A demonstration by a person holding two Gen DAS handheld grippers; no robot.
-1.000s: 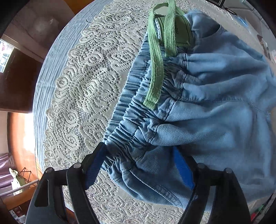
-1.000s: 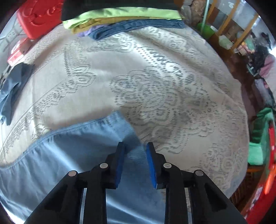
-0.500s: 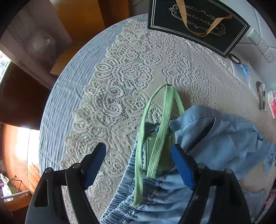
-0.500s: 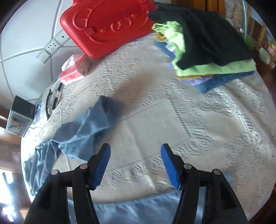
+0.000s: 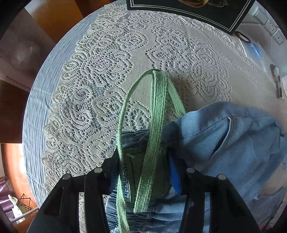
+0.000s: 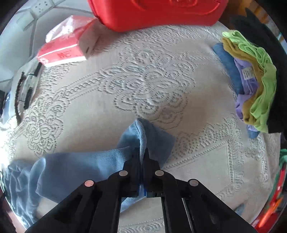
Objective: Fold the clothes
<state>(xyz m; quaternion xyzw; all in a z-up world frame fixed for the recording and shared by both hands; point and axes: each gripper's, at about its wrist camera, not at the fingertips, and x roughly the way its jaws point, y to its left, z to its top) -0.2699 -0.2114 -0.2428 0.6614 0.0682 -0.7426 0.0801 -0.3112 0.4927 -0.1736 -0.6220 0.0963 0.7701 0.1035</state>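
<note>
Light blue denim shorts (image 5: 224, 141) with an elastic waistband and a green drawstring (image 5: 156, 114) lie on the lace tablecloth (image 5: 107, 75). My left gripper (image 5: 145, 159) is closed on the waistband, with the green label and drawstring between its fingers. In the right wrist view, my right gripper (image 6: 143, 156) is shut on the hem of a shorts leg (image 6: 143, 136), which bunches into a ridge between the pads. The rest of the shorts (image 6: 62, 168) trails to the lower left.
A stack of folded clothes (image 6: 254, 86) sits at the right edge. A red case (image 6: 161, 10) and a red-and-white box (image 6: 66, 46) stand at the back. A black gift bag (image 5: 188, 9) lies at the far side, with small items (image 5: 276, 82) at the right.
Both grippers were open half a second ago. The left has closed on the waistband; the right has moved onto the leg hem and shut on it.
</note>
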